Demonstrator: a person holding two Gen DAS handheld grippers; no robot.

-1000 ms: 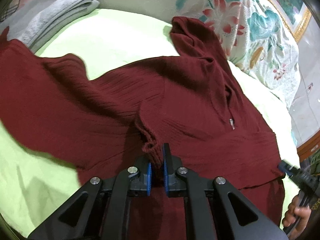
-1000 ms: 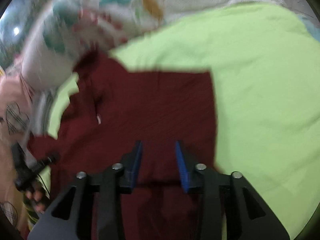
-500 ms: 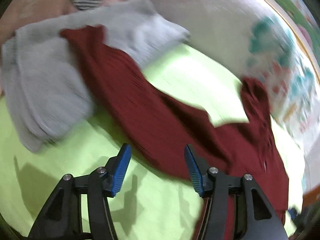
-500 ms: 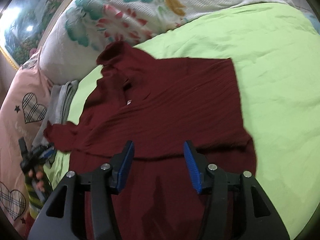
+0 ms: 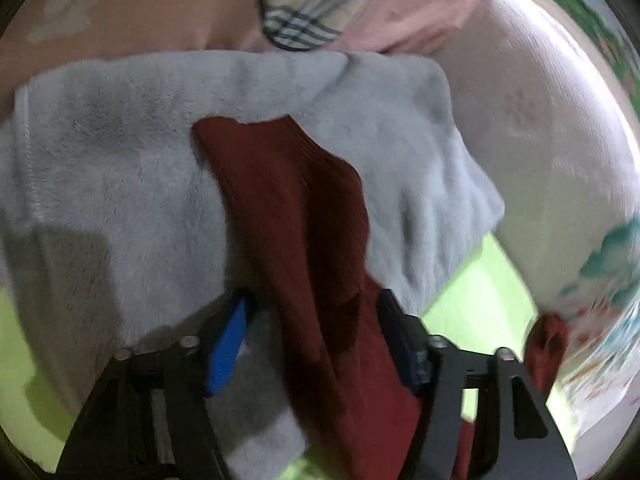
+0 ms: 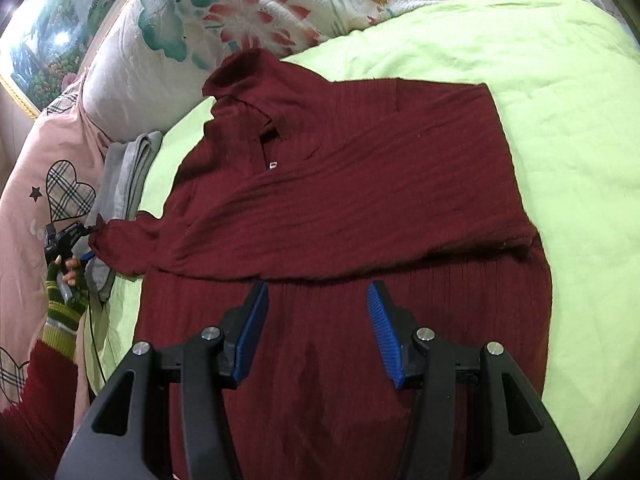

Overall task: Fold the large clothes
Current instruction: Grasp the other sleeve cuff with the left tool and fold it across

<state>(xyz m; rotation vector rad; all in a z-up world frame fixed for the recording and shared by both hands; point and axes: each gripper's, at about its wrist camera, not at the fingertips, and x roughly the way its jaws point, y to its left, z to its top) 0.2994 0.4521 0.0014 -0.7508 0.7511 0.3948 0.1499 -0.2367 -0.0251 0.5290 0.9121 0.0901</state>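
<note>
I'm on the sleeve fold: my left gripper (image 5: pixel 316 340), closing, seemingly unclamped astride the sweater (image 6: pixel 340 208)'s sleeve (image 5: pixel 288 208) on the grey blanket (image 5: pixel 120 184); right gripper (image 6: pixel 316 332) open, empty; next, pinch it and carry it across the body.

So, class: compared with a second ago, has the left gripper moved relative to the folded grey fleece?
Yes. The left gripper has swung from the dark red sweater's body over to the grey fleece, its jaws closing around the sleeve.
</note>
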